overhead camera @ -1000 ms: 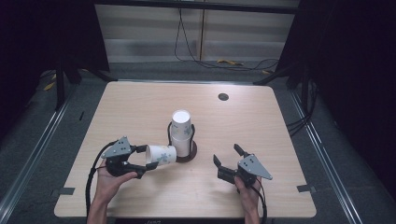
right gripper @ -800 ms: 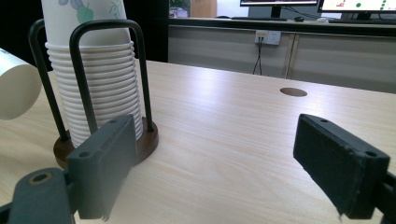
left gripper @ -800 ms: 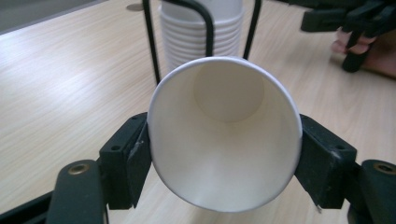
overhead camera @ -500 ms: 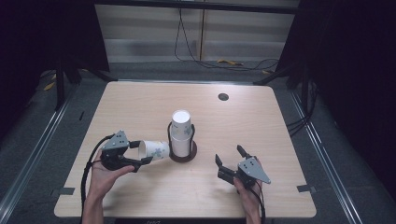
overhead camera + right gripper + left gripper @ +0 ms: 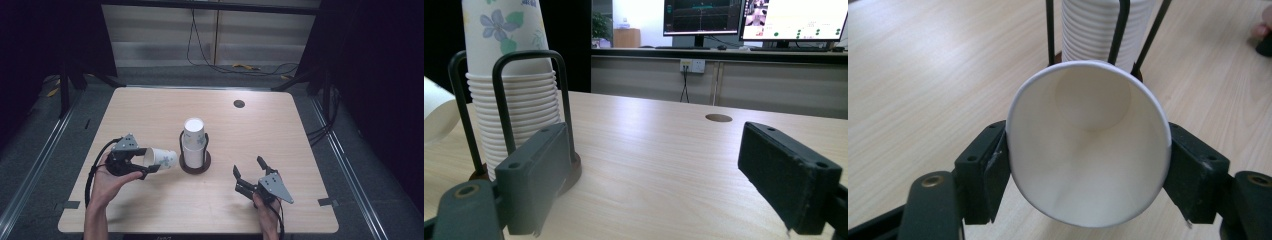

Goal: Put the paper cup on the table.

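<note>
- The left gripper (image 5: 145,164) had its jaws clamped on the rim end of a single paper cup (image 5: 161,158), held on its side above the surface (image 5: 150,210), just beside the cup stack (image 5: 194,142) and apart from it.
- In the left gripper view the cup's (image 5: 1088,145) open mouth faced the camera, squeezed slightly oval between the jaws.
- The step in hand looked like carrying one cup clear of the stack; next it would need turning upright and setting down gently, since thin paper buckles easily.
- The right gripper (image 5: 248,176) rested low near the front edge, jaws apart and holding nothing.
- The stack was ribbed with rolled white rims, its top cup printed with flowers, standing in a black wire holder (image 5: 526,100) on a round dark base.
- The surface was pale wood laminate, smooth and matte.
</note>
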A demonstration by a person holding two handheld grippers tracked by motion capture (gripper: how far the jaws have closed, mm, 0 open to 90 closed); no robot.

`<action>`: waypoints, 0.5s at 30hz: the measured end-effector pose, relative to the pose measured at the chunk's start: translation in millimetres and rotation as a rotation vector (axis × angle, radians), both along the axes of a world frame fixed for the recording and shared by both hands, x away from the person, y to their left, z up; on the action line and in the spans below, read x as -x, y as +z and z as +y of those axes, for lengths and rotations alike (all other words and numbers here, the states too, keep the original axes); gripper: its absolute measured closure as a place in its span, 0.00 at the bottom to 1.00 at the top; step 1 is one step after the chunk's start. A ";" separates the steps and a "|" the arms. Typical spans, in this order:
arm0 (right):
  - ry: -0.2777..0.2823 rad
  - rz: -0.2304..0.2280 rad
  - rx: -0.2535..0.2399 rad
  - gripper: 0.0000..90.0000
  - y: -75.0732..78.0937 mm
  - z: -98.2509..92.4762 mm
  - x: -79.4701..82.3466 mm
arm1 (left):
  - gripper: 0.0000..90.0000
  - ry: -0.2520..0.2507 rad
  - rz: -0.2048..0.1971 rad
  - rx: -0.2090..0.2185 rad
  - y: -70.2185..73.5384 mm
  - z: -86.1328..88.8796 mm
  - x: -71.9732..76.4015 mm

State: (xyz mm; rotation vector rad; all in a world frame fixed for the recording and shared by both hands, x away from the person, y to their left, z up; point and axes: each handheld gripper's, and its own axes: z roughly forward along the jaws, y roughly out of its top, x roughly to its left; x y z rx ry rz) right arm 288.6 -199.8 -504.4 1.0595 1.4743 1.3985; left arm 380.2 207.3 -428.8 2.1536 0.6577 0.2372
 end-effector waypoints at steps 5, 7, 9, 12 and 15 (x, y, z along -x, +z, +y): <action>0.030 -0.025 -0.011 0.15 -0.9 -2.0 1.9 | 0.31 0.010 0.024 -0.049 16.6 0.8 -7.2; 0.030 -0.025 -0.011 0.15 -0.9 -2.0 1.8 | 0.31 0.019 0.028 -0.066 22.0 3.7 -11.4; 0.030 -0.024 -0.012 0.15 -0.9 -2.0 1.9 | 0.31 0.039 0.043 -0.099 22.8 4.7 -16.5; 0.033 -0.024 -0.013 0.15 -0.9 -2.0 1.9 | 0.31 0.069 0.064 -0.152 22.4 3.3 -23.6; 0.035 -0.024 -0.014 0.15 -1.0 -2.0 1.7 | 0.31 0.066 0.070 -0.169 23.7 2.0 -31.8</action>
